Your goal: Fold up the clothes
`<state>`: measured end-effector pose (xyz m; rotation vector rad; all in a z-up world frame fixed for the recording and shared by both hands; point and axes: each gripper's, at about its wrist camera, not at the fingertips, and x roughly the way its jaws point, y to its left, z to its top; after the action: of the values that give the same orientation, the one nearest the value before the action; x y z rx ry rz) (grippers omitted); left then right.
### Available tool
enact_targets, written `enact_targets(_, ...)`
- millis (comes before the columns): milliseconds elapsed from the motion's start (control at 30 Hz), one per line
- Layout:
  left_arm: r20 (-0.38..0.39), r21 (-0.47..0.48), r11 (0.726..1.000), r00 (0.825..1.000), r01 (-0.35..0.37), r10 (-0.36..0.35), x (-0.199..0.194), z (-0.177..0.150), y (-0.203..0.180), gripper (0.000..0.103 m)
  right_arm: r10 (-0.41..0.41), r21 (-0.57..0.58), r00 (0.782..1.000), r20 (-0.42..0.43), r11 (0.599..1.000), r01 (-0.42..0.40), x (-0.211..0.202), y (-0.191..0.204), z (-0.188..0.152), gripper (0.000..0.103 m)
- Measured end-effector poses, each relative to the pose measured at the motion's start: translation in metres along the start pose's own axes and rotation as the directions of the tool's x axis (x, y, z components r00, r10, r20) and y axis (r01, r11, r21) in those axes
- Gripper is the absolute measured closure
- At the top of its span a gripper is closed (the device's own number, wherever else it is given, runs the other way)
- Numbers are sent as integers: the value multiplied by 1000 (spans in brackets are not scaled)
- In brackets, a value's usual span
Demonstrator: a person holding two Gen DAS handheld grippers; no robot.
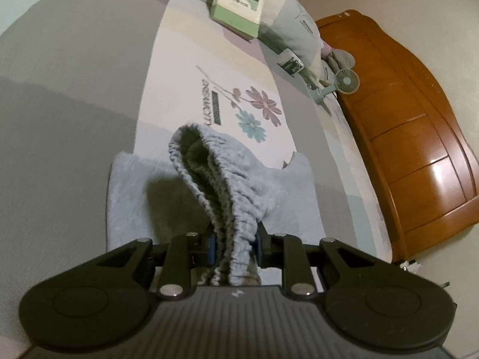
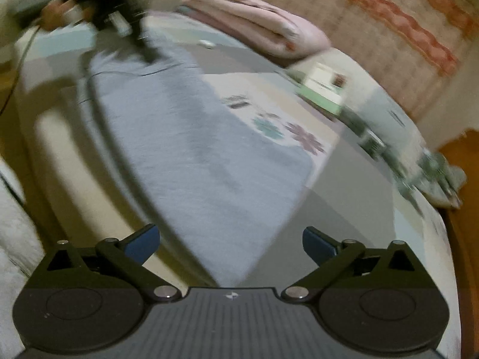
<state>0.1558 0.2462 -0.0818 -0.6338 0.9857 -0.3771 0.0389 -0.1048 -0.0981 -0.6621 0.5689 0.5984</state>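
Left gripper (image 1: 235,246) clamped on the ribbed, gathered waistband of soft pale-blue fleece trousers (image 1: 209,191), lifted into a drooping hood above the rest lying flat on the bed sheet (image 1: 74,104). Sheet smooth, grey and cream bands, printed flowers (image 1: 257,113). Right gripper (image 2: 230,243) spread wide, blue pads (image 2: 143,243) apart, empty, over a trouser corner. Glossy curved wooden headboard (image 1: 404,137) beside; blurred pink folded blanket (image 2: 257,30) beyond.

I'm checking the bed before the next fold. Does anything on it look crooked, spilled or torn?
Nothing looks spilled or torn. The blue garment is uneven only because the left tongs pinch its gathered waistband and lift it off the bedsheet. The right tongs hang open. The right view is too blurred for fine detail.
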Motion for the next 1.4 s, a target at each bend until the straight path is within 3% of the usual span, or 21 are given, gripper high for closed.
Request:
enact_targets(100,-8,10,1000,1000,-12,12,-2,5,-8,81,33,-64,999,-15,997,-34,15,16,6,0)
enact_targets(233,-17,1,1000,1000,-19,19,1,7,-8,81,-9,-162,998,-60,987,-1,35,35,6,0)
enact_targets(533,-43,-48,998,999,-33,31,7,-2,14,81,-99,-131,995,2,987,98,20,28,3,0)
enact_targets(733,-45,-57,998,999,-22,19,10,-3,18,80,-168,-177,985,-29,971,160,20,25,-15,0)
enact_targets(900,-50,-62,998,998,-27,23,12,-4,21,80,-236,-153,969,-75,963,223,20,10,-32,0)
enact_targets(1133,-52,-65,997,998,-35,32,11,-7,25,79,-265,-118,959,-99,960,253,23,3,-35,0)
enact_targets(1300,-54,-81,996,998,-42,38,11,-12,37,79,-221,21,964,-148,974,227,18,-17,-49,0)
enact_targets(1400,-52,-82,996,998,-43,39,12,-12,37,79,-220,29,964,-148,974,227,9,-20,-51,0)
